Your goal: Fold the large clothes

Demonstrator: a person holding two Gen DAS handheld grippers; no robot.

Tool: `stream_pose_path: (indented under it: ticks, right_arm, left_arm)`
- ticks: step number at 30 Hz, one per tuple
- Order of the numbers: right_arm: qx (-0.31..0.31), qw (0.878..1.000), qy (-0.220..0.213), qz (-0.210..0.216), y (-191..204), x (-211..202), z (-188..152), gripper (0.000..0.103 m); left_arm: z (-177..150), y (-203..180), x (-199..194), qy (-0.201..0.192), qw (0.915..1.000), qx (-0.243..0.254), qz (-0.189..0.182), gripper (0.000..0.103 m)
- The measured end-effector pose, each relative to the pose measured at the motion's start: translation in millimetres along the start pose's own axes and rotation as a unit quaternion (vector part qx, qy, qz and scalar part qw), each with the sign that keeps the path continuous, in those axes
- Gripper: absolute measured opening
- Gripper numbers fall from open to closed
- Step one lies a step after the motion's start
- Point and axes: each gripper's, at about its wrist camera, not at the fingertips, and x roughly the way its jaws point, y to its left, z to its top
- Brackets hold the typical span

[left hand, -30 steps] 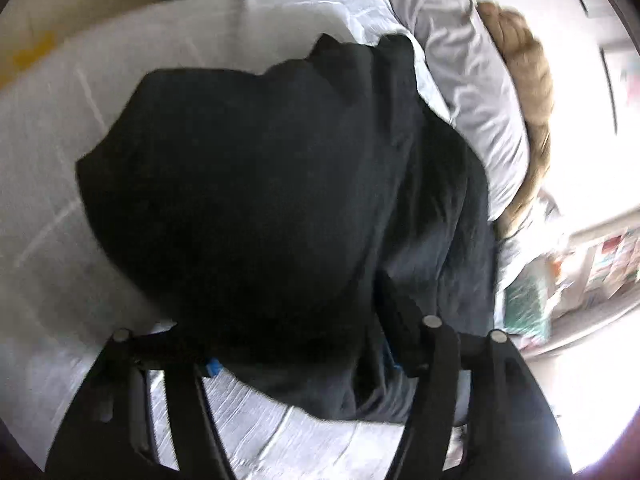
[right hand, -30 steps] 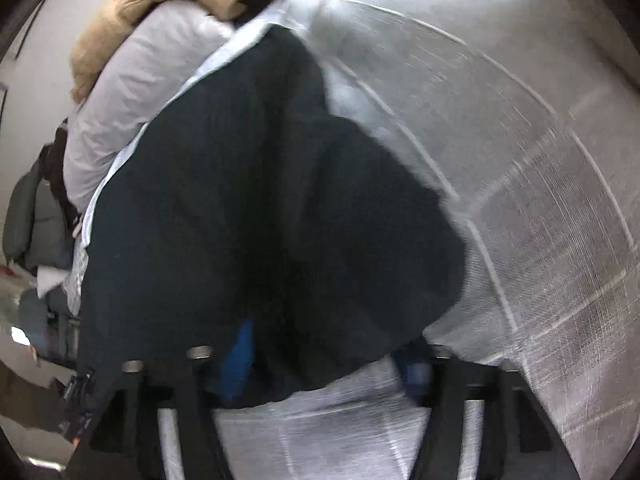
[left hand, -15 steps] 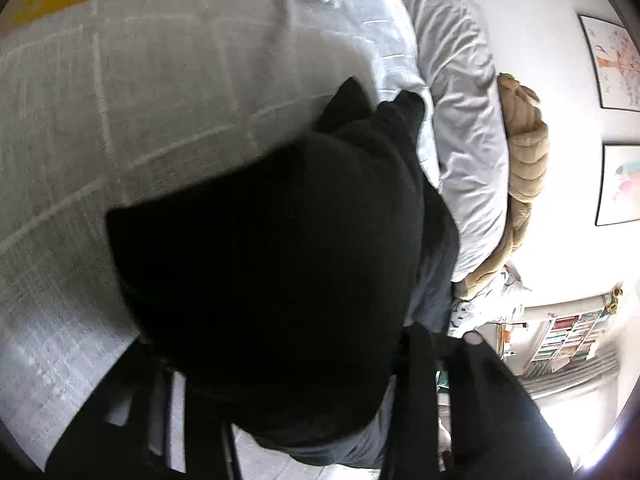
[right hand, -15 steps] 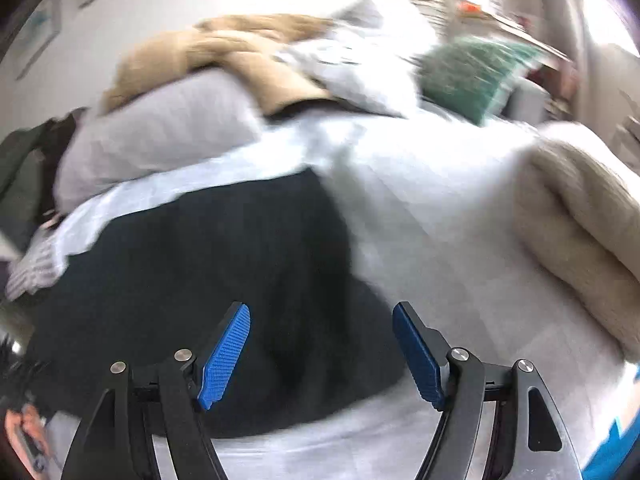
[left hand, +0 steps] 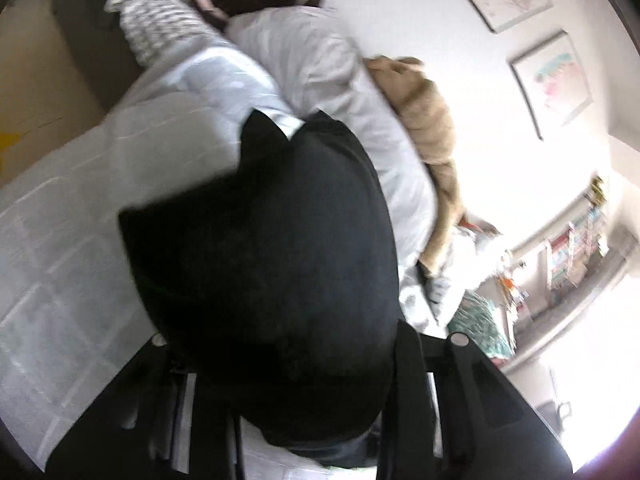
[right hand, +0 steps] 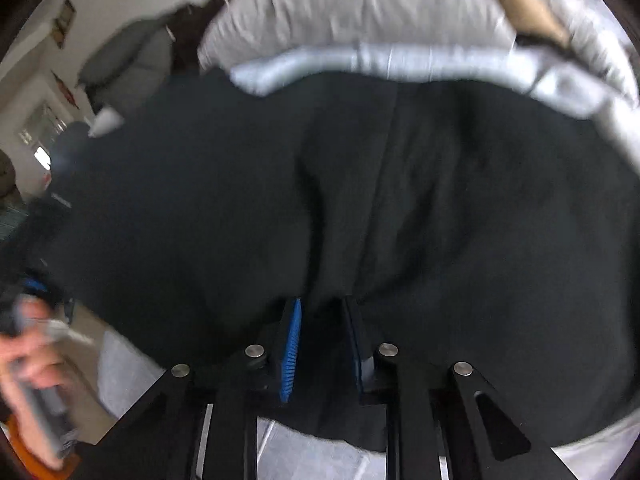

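A large black garment (left hand: pixel 272 248) lies on a white checked bed sheet (left hand: pixel 60 264). In the left wrist view its near end is bunched up and draped over my left gripper (left hand: pixel 286 340), hiding both pads; the jaws are closing on it and the cloth hangs lifted from them. The right wrist view shows the same black garment (right hand: pixel 400 200) spread wide across the bed. There my right gripper (right hand: pixel 322 312) is closing, its blue pads (right hand: pixel 294 340) close together with a fold of the near edge pinched between them.
Grey pillows (left hand: pixel 320 64) and a tan blanket (left hand: pixel 424 108) lie along the far side of the bed, below framed pictures (left hand: pixel 552 80). A bookshelf (left hand: pixel 576 248) stands at the right. A hand (right hand: pixel 28 352) shows at the lower left of the right wrist view.
My left gripper rose with the garment's end bunched over it. My right gripper stood open off the cloth, swung back along the bed, and closed on the garment's near edge.
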Motion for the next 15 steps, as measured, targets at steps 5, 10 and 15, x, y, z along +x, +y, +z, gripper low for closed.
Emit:
stream_pose_path:
  ticks: [5, 10, 15]
  right_arm:
    - [-0.024, 0.999, 0.025, -0.01, 6.0, 26.4, 4.9, 0.021]
    - [0.08, 0.991, 0.053, 0.094, -40.8, 15.4, 23.9, 0.023]
    - [0.138, 0.983, 0.004, 0.122, -93.1, -34.5, 35.0, 0.045]
  left_arm:
    - [-13.9, -62.5, 19.6, 0.003, 0.9958, 0.084, -0.036, 0.03]
    - [-39.3, -121.7, 44.0, 0.035, 0.9861, 0.137, -0.088, 0.031]
    - [-85.5, -166.6, 73.7, 0.081, 0.9703, 0.205, -0.101, 0.034]
